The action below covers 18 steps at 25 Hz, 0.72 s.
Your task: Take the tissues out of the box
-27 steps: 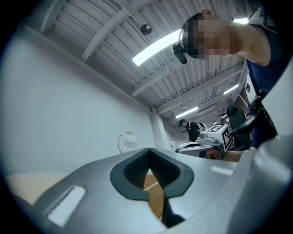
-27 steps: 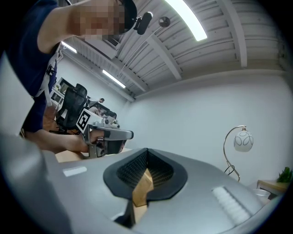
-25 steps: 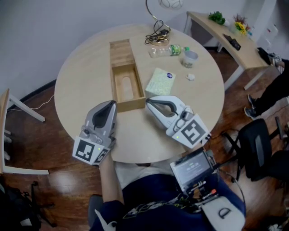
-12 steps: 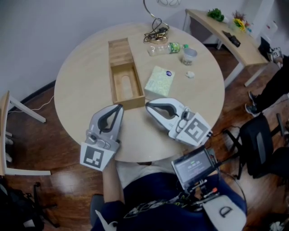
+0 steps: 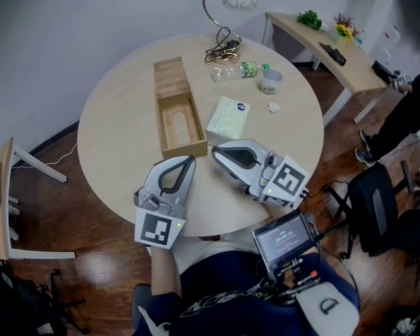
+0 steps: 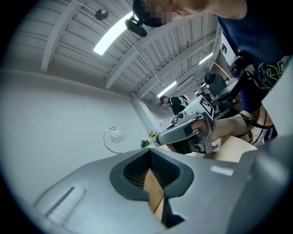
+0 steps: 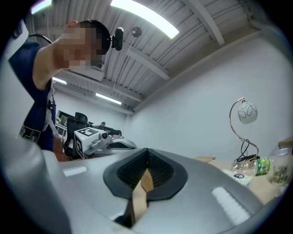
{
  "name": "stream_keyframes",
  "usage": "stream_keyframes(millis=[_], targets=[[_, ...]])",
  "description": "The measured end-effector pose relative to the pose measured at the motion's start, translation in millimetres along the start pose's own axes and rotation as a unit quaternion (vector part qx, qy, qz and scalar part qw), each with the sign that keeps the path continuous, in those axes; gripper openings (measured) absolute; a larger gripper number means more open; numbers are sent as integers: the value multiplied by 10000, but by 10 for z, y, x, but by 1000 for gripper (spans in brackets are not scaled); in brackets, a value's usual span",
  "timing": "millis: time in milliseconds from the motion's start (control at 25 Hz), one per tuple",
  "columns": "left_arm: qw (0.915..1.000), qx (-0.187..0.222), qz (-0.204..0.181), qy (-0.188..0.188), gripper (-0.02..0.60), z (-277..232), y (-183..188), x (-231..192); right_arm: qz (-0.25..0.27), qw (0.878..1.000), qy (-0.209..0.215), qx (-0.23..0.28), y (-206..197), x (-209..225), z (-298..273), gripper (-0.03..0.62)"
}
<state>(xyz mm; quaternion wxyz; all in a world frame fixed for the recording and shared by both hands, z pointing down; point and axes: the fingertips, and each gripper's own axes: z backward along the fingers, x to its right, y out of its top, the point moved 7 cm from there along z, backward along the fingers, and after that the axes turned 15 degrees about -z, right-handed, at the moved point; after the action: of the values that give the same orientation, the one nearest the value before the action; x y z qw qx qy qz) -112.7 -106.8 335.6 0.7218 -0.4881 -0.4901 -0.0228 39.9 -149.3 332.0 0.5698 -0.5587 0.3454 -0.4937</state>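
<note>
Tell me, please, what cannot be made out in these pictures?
- Lamp: head view, its head is cut off by the top edge.
- Tissue pack label: head view, print too small to read.
- Small white thing beside the cup: head view, too small to identify.
- Person at the right: head view, cut off by the right edge.

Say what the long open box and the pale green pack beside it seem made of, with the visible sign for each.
The box: wood, matt and unpainted; tan colour, plank lines at its far end. The pack: probably soft plastic wrap; flat, pale patterned surface, small round sticker.
</note>
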Motion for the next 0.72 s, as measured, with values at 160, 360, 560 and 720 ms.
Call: stream_keyframes(millis=[160,360,560,720], targets=[[9989,-142,24,-451,5,-117,-29,107,-193,9984,529,-27,-22,-76,-28,0],[9959,-599,-274,-615,5,-210,-41,204,-82,9976,660,-185,-23,-132,-49,0],[9954,-591,-567,-498,5,-213,5,239,-186,9969,718,-258,-37,-110,-27,0],[9990,-175,-140,-382,5,-149,-14,133,-341,9968,692,-212,-52,-70,-5,0]])
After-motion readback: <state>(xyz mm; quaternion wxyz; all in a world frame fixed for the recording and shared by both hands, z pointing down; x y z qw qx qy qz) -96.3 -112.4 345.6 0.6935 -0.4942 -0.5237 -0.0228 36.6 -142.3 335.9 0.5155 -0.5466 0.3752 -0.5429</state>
